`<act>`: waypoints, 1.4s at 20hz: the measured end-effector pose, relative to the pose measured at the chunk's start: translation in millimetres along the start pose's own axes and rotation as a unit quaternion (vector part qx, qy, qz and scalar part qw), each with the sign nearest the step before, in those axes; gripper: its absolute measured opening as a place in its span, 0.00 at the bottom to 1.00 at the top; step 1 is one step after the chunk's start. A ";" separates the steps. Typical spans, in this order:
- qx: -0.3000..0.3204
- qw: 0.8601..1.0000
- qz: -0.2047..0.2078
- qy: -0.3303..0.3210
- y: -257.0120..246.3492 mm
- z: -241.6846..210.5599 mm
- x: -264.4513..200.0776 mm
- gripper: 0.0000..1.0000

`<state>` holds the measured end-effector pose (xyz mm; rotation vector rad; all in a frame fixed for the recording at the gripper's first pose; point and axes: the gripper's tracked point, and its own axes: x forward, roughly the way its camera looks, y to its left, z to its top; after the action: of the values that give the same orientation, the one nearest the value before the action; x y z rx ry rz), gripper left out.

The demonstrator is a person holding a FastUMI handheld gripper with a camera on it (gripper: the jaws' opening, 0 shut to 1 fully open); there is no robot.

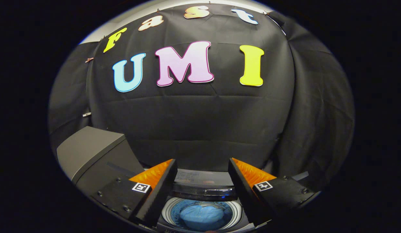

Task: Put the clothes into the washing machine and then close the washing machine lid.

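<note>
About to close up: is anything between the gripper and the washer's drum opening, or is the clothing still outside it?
Nothing visible blocks it. The gripper hangs open above the washing machine, and the blue clothing already lies inside the drum, below and between the fingers.

I am seeing a dim, low-key scene, with the black cloth wall soaking up most of the light. Soft light is coming from above and in front, brightening the cloth's upper part and leaving its folds in gentle shadow. The fisheye is bending straight lines hard toward the rim. The gripper, fingers spread apart, is looking sharp, while the washing machine drum below is glowing bluish around the blue cloth, slightly soft.
</note>
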<state>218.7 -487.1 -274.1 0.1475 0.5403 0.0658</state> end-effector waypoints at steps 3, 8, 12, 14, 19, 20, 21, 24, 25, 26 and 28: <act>0.011 0.999 0.007 0.030 2.1 -24.2 -15.9 1.00; 0.006 0.994 -0.001 0.111 -1.8 -67.2 -17.4 0.99; 0.014 0.993 -0.003 0.119 -0.1 -70.4 -14.4 0.99; 0.010 0.992 -0.001 0.129 1.5 -76.7 -14.8 0.99; 0.006 0.994 -0.012 0.106 3.1 -55.0 -12.2 0.99; 0.009 0.996 -0.016 0.085 3.4 -37.5 -11.7 0.99; 0.014 0.998 -0.018 0.057 6.3 -14.3 -13.0 0.99; 0.021 0.999 -0.015 -0.035 24.9 64.1 -30.5 0.99; 0.017 0.998 -0.015 -0.062 32.2 83.3 -38.3 0.99; 0.013 0.996 -0.020 -0.091 38.6 102.0 -49.1 0.99; -0.006 0.982 -0.066 -0.175 34.5 149.5 -73.4 1.00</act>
<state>232.3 -478.8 -104.9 0.1088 0.1971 -0.0861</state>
